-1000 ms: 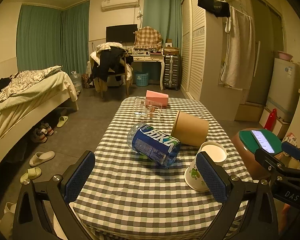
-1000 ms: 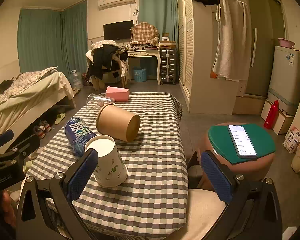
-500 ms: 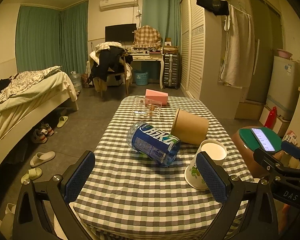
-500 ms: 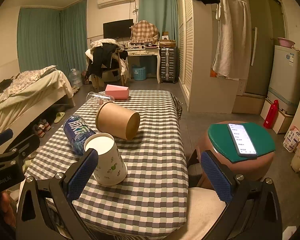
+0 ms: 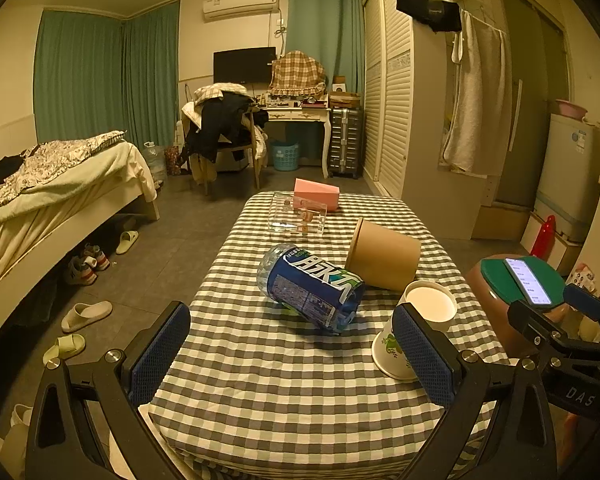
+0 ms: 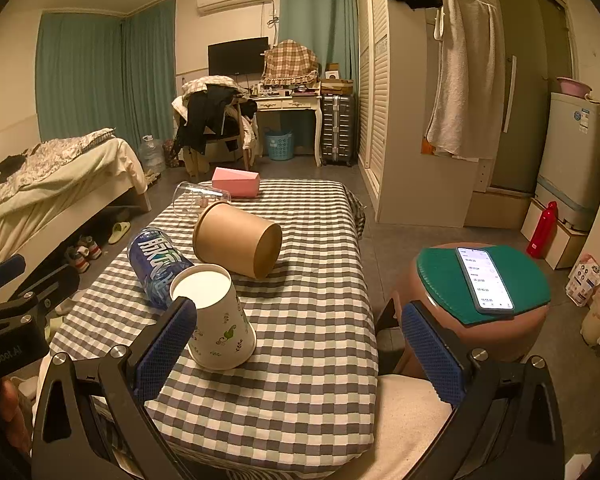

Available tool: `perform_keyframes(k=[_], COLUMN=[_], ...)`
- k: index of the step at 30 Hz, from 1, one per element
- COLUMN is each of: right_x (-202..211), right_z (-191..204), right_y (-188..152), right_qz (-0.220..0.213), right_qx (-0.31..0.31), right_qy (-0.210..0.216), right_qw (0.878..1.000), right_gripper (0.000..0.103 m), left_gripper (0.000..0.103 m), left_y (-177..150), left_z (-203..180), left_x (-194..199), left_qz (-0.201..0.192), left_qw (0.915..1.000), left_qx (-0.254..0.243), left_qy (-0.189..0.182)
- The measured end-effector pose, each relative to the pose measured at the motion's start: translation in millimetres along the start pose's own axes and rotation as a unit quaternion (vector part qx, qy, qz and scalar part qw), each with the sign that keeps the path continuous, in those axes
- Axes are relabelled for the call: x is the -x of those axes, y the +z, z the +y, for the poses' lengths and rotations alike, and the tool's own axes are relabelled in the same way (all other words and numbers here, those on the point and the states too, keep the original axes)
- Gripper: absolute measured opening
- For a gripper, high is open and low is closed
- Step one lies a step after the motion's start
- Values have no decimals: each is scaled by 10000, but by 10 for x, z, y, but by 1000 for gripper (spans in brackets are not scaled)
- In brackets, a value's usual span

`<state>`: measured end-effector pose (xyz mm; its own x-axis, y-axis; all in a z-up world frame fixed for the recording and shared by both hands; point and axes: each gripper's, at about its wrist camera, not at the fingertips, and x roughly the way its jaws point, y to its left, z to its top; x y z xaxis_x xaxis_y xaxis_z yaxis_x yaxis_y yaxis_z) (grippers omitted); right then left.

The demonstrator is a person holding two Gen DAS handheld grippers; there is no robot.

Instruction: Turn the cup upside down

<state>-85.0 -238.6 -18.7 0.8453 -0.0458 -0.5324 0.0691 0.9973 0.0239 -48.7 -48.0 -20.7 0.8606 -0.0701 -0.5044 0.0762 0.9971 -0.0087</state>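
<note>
2 grippers, left (image 5: 292,354) and right (image 6: 298,346), both wide open, holding nothing. Paper cup (image 6: 214,318) on desk (image 6: 320,360) near front edge, tilted, bottle (image 6: 156,266) close behind. Risks: crushed thin wall, cup knocked off edge, bottle set rolling.

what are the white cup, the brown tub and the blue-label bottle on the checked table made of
White cup: looks like paper, matte white with printed green leaves, thin rim.
Brown tub: apparently kraft paperboard, dull uniform tan, no gloss.
Blue-label bottle: probably clear plastic; the see-through ribbed end shows beyond a glossy printed wrap.
</note>
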Motion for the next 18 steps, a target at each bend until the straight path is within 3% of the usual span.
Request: perform_keyframes(k=[18], right_x=[-17], right_z=[10], right_y=[-11], right_qz=[23], right_qx=[33], right_qy=[8], right_qw=[10000], right_gripper=[103], left_gripper=[103], left_y=[-4], left_z=[-3], left_x=[-1], left_qz=[5], left_qw=[10000], left_qx=[-4], left_qy=[2])
